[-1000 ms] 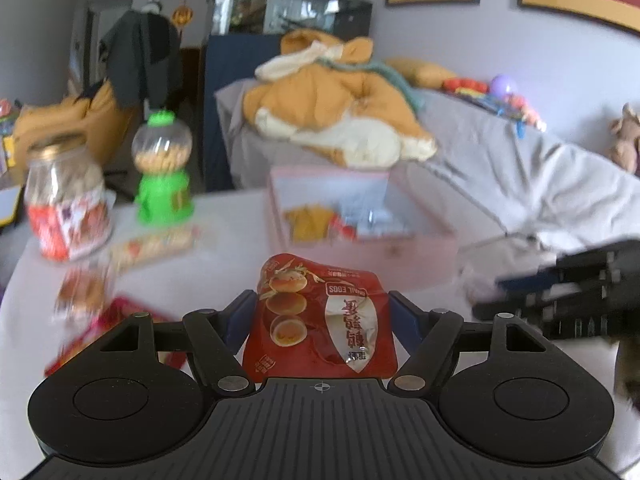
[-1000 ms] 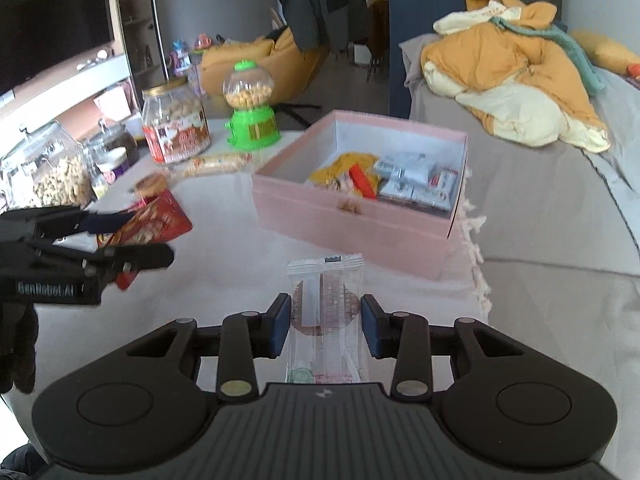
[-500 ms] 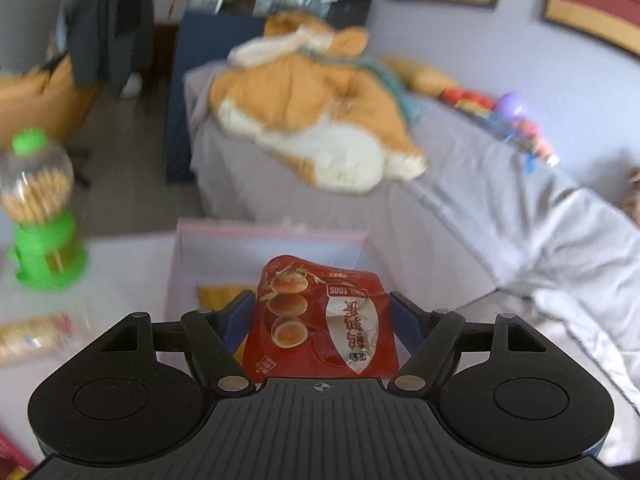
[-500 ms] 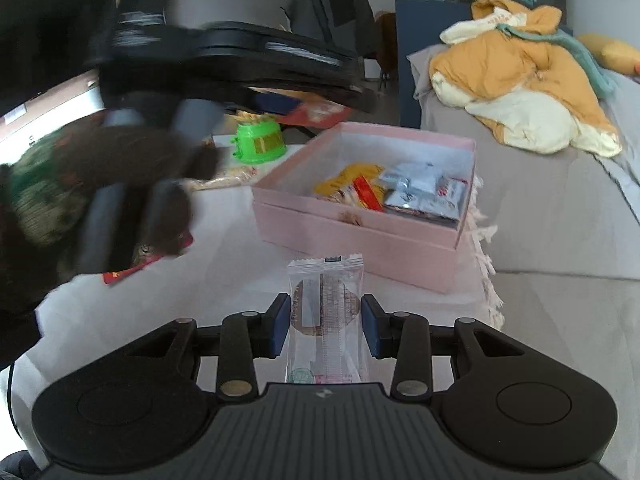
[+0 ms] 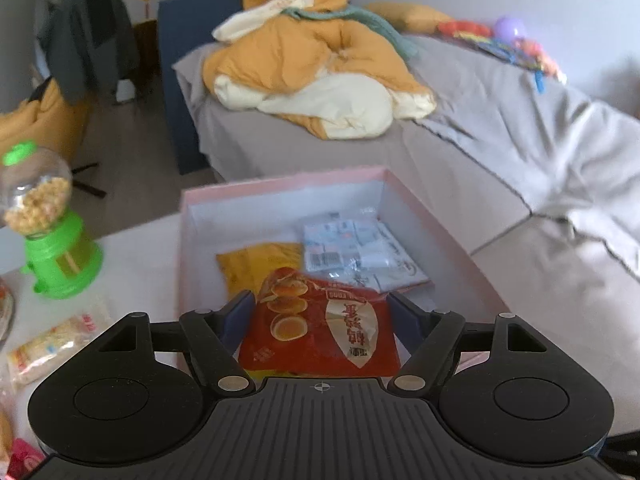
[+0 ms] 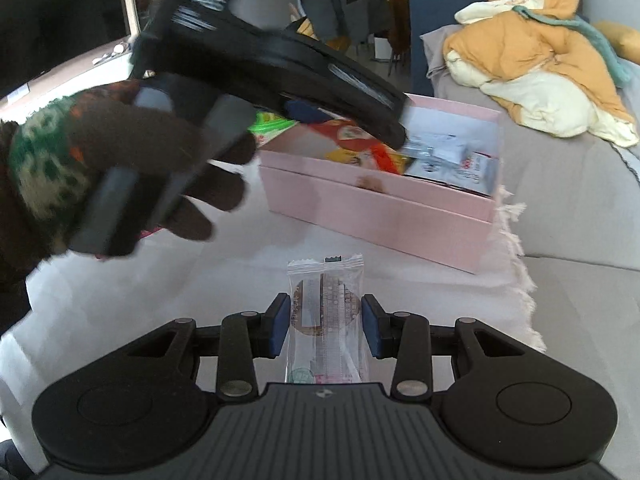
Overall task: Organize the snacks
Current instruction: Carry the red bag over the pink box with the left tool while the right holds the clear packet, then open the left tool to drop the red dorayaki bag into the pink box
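My left gripper (image 5: 320, 312) is shut on a red snack pouch (image 5: 320, 328) and holds it over the near end of the open pink box (image 5: 280, 188). Inside the box lie a yellow packet (image 5: 256, 264) and several silvery white packets (image 5: 356, 248). My right gripper (image 6: 325, 322) is shut on a clear wrapped biscuit (image 6: 325, 312), low over the white cloth in front of the pink box (image 6: 380, 216). The right wrist view also shows the left gripper (image 6: 352, 128), held by a gloved hand (image 6: 132, 168), reaching over the box with the red pouch (image 6: 348, 134).
A green gumball dispenser (image 5: 52, 232) stands left of the box, with a long snack packet (image 5: 52, 344) near it. Behind the table a grey sofa (image 5: 500, 128) carries an orange and cream jacket (image 5: 316, 76). The fringed cloth edge (image 6: 516, 272) runs on the right.
My left gripper swung right with the red pouch, from beside the jars to over the pink box. My right gripper sank a little with the biscuit.
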Available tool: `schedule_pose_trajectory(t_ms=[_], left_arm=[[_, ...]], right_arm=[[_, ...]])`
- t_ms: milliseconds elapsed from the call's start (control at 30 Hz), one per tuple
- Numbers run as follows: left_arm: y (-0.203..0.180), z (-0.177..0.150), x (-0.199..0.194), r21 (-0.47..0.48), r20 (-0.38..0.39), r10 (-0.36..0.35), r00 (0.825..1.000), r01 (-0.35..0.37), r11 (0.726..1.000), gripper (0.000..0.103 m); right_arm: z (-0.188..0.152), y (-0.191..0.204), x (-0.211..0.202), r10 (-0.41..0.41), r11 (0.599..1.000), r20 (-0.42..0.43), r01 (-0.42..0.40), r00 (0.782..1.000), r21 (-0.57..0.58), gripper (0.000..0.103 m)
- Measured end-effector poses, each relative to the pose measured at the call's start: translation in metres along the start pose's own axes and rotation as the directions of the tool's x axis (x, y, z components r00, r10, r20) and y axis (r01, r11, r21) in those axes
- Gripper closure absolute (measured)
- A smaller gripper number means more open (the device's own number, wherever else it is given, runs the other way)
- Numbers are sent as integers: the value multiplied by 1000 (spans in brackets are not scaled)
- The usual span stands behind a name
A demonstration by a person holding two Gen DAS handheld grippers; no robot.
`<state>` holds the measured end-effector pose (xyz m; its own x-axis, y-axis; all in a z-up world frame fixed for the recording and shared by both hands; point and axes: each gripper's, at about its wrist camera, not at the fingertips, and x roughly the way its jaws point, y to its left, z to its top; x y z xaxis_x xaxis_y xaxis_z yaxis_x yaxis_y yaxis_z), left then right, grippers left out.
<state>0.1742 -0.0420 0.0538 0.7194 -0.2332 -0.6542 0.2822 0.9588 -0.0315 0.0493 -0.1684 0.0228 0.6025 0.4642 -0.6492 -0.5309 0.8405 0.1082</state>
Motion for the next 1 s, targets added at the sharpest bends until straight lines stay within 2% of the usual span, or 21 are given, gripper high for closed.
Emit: schedule_pose_trajectory(t_ms=[67,133,167,233,267,333,367,400,467,567,600,700,833,900,1000], left_arm=[[-5,-3,13,25,-70,-21,997,23,999,23],[-1,-4,11,7,-55,-37,998,38,999,23],[5,-5,5,-24,-27,-43,999,42,999,23],[25,-5,-11,-142,94,-64,993,77,987,24],[36,-6,-19,-208,144,-79,986,108,972,24],[61,-8,-34,-338,226,-111,968,185,923,24],[70,-9,-42,-372,253,-116,961,207,905,24],[77,-11,-50,-387,275,-115,955,219,896,24],[87,-15,-62,-374,291,-125,949,233,898,24],[96,-20,-66,-365,296,-208,932,311,878,25],[97,-22,-69,-361,316,-207,926,319,876,25],[108,-26,-86,-373,377,-132,917,281,884,25],[126,-47,-114,-390,404,-91,910,262,883,25],[135,-65,-131,-381,392,-61,918,222,898,25],[157,-100,-152,-409,329,32,944,112,905,25]], right_arm=[[0,6,5,-3,1000,-12,3,1000,-6,65],[-3,10,9,-6,1000,-29,5,1000,-23,65],[-5,12,10,-10,999,-35,8,999,-34,65],[-9,15,9,-20,998,-40,18,999,-54,65],[-11,15,8,-17,998,-42,15,999,-55,65],[-11,12,5,-8,999,-47,5,999,-46,65],[-10,11,4,-7,999,-48,5,999,-41,65],[-8,10,2,-9,999,-46,7,999,-38,65],[-3,9,-3,-18,999,-31,17,999,-34,65],[8,8,-14,-6,1000,4,6,1000,-30,65],[14,8,-16,0,1000,13,0,1000,-30,65],[34,8,-21,-21,1000,37,21,999,-12,65],[72,-13,-22,-112,993,82,109,990,47,65],[96,-25,-18,-140,988,94,132,986,82,65],[129,-37,1,-172,981,110,160,979,105,64]])
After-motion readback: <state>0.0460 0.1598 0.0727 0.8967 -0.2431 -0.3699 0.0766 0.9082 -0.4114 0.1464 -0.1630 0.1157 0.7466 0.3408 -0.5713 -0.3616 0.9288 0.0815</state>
